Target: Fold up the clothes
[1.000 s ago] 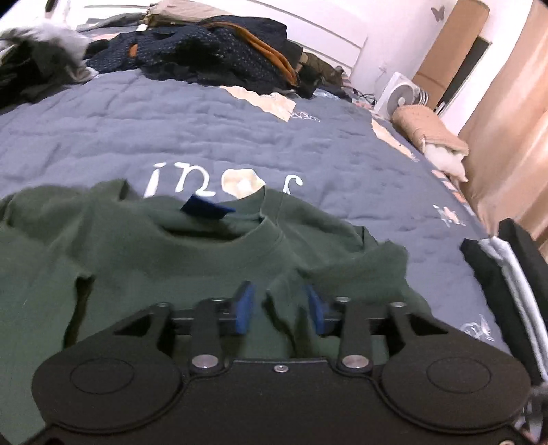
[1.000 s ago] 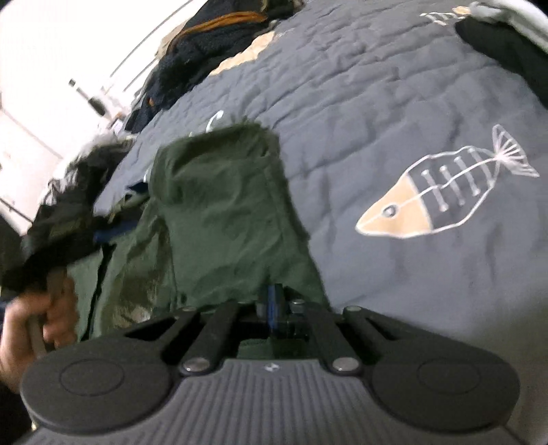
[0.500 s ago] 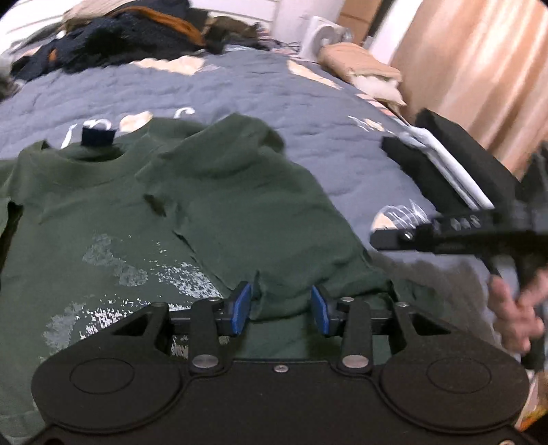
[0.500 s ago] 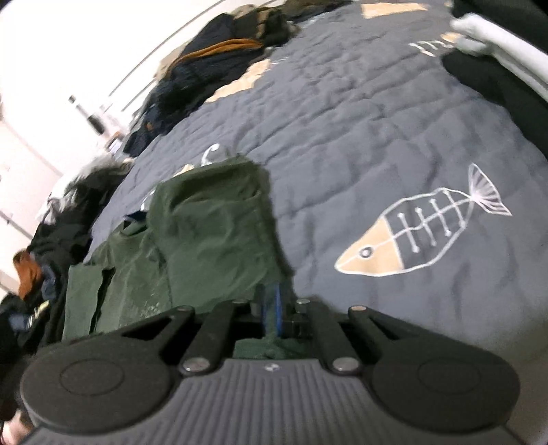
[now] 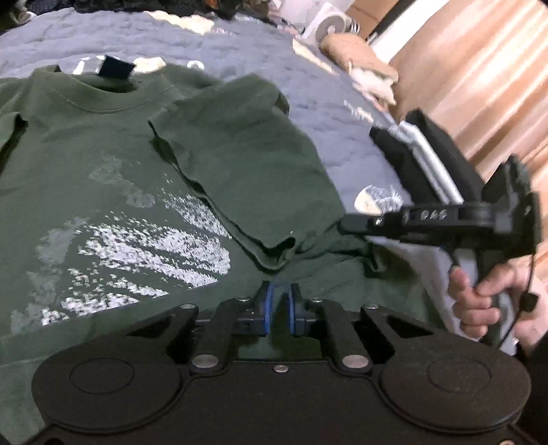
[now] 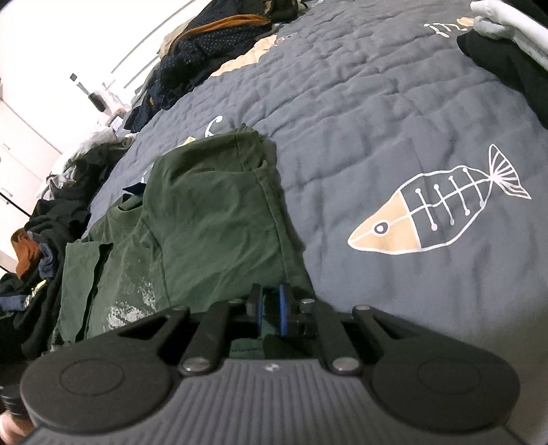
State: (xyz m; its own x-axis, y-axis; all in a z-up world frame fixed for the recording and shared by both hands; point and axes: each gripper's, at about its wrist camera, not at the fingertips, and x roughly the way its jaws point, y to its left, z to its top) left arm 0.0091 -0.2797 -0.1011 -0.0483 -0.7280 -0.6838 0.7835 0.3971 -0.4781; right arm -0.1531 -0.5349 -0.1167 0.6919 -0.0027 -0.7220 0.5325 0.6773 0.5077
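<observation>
A dark green T-shirt (image 5: 120,191) with a white print lies face up on the grey-blue bedspread (image 6: 376,102), its right side and sleeve folded in over the chest. My left gripper (image 5: 278,304) sits low on the shirt near that fold's bottom corner; its jaws are closing and a ridge of green cloth stands between the blue pads. My right gripper (image 6: 269,308) is at the shirt's (image 6: 212,219) right edge. Its jaws are opening to a narrow gap above the cloth. In the left wrist view a hand (image 5: 479,301) holds the right gripper (image 5: 346,224) at that edge.
A folded stack of black and grey clothes (image 5: 428,161) lies on the bed's right side, also in the right wrist view (image 6: 507,51). A heap of unfolded clothes (image 6: 212,37) covers the head of the bed. A fan (image 5: 328,24) and curtain (image 5: 479,85) stand beyond.
The left gripper slid from the collar down the shirt toward its lower part and its jaws went from wide to nearly together. The right gripper's pads parted slightly.
</observation>
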